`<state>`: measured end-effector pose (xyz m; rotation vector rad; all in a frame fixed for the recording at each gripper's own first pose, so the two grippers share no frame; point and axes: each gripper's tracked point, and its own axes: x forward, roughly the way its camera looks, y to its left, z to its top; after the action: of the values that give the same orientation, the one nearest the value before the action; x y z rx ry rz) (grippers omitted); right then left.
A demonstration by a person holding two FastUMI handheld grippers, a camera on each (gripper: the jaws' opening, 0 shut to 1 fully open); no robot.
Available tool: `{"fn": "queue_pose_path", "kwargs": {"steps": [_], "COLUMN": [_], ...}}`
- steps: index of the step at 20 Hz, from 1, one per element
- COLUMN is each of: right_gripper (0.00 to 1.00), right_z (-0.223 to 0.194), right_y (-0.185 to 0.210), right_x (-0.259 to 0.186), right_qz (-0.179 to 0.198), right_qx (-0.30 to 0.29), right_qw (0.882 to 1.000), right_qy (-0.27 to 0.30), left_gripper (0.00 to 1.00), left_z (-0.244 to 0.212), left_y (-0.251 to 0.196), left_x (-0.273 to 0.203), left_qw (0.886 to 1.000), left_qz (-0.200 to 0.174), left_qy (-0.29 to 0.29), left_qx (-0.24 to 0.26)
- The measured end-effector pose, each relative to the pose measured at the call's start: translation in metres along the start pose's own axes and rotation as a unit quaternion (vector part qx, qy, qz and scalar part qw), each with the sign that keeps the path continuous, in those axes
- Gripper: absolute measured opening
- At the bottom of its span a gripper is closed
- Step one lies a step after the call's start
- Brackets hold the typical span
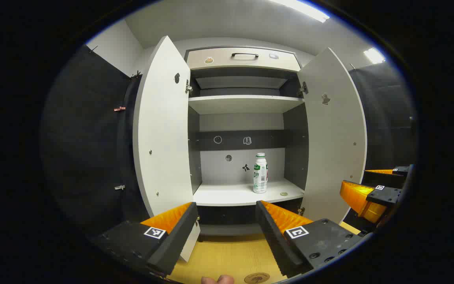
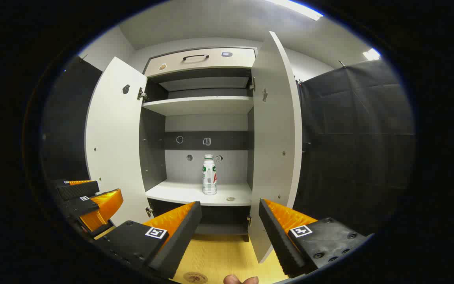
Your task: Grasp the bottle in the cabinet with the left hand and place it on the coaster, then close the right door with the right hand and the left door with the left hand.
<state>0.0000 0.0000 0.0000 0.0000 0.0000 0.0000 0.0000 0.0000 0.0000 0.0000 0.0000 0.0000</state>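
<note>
White panels make up the cabinet [image 1: 246,104], which stands straight ahead of both grippers with its 2 doors swung wide. In the left gripper view, the left gripper [image 1: 227,230] is low and in front of the cabinet, its 2 fingers spread well apart with nothing between them. Ahead of it and slightly toward its right finger, the bottle [image 1: 260,173] stands upright on the lower shelf [image 1: 219,194], near that shelf's right end and well apart from the fingers; a small round disc lies on the shelf just beside the bottle. The left door [image 1: 163,130] opens outward beyond the left finger, and the right door [image 1: 335,138] opens outward beyond the right finger. Below and between the fingers lies the wooden tabletop [image 1: 227,256], and on it, close under the gripper, sits the round coaster [image 1: 257,278], with fingertips of a person's hand [image 1: 217,279] just beside it at the bottom edge. The right gripper [image 1: 373,193] shows far off to the left gripper's right side. In the right gripper view, the right gripper [image 2: 230,232] also has its 2 fingers held apart and empty; the bottle [image 2: 209,174] stands ahead, a little toward its left finger, while the right door [image 2: 276,142] rises edge-on just beyond its right finger. An upper shelf [image 2: 199,105] and a drawer [image 2: 201,59] with a dark handle sit higher in the cabinet.
</note>
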Motion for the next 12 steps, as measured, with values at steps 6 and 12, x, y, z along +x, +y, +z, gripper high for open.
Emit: {"fn": "queue_pose_path", "kwargs": {"steps": [6, 12], "right_gripper": [0.97, 0.97], "right_z": [0.0019, 0.01], "right_y": [-0.0019, 0.0018], "right_x": [0.0, -0.004], "right_qz": [0.0, 0.004], "right_qx": [0.003, 0.006], "right_qw": [1.0, 1.0], "right_qy": [-0.003, -0.01], "left_gripper": [0.95, 0.95], "left_z": [0.0013, 0.0015], "left_y": [0.0015, 0.0045], "left_x": [-0.0024, -0.0054], "left_qw": [1.0, 1.0], "left_qz": [0.004, 0.006], "left_qy": [-0.001, -0.003], "left_qx": [0.004, 0.004]}}
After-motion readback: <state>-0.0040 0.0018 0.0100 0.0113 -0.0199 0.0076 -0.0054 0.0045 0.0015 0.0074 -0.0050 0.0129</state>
